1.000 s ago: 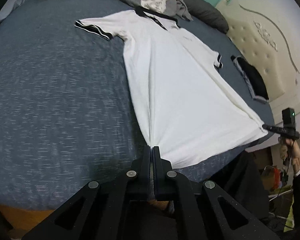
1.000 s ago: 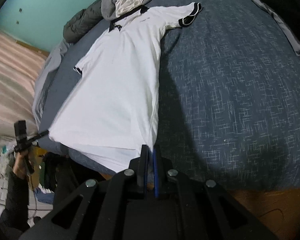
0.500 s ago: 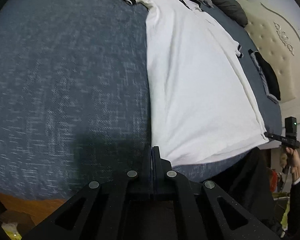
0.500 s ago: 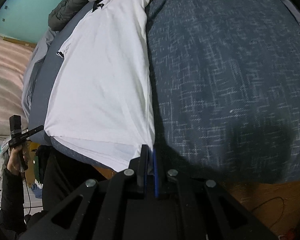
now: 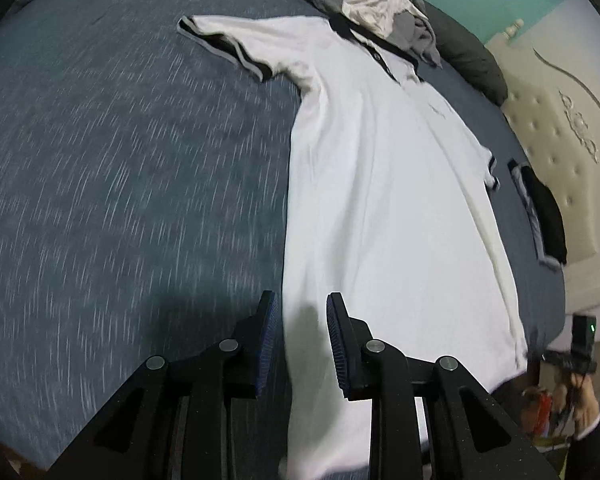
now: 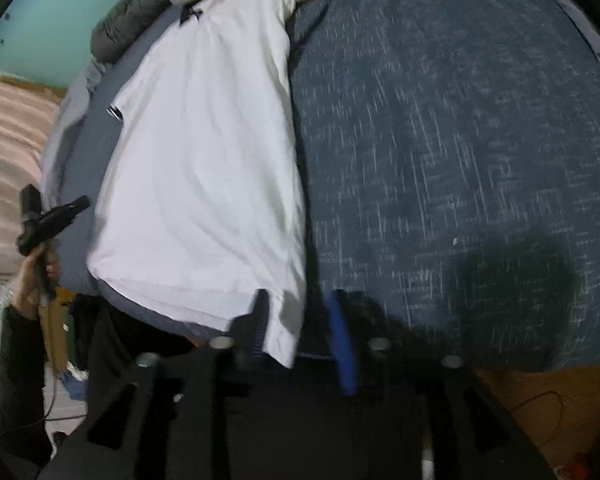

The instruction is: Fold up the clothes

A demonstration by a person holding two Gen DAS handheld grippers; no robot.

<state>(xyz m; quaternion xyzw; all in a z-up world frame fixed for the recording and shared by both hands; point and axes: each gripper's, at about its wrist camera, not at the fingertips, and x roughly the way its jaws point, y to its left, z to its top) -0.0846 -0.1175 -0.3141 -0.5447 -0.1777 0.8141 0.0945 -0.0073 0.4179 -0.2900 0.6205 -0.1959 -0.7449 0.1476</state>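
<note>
Tools, your left tool [image 5: 300,332] and right tool [image 6: 300,320], are both gaping wide at the hem corners of the white polo shirt [image 5: 380,208] that is lying flat on the bed [image 5: 120,160].

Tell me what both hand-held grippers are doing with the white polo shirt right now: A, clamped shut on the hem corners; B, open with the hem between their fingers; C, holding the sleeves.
B: the left hand-held gripper and the right hand-held gripper both stand open, with the white polo shirt hem lying loose between their fingers.
</note>
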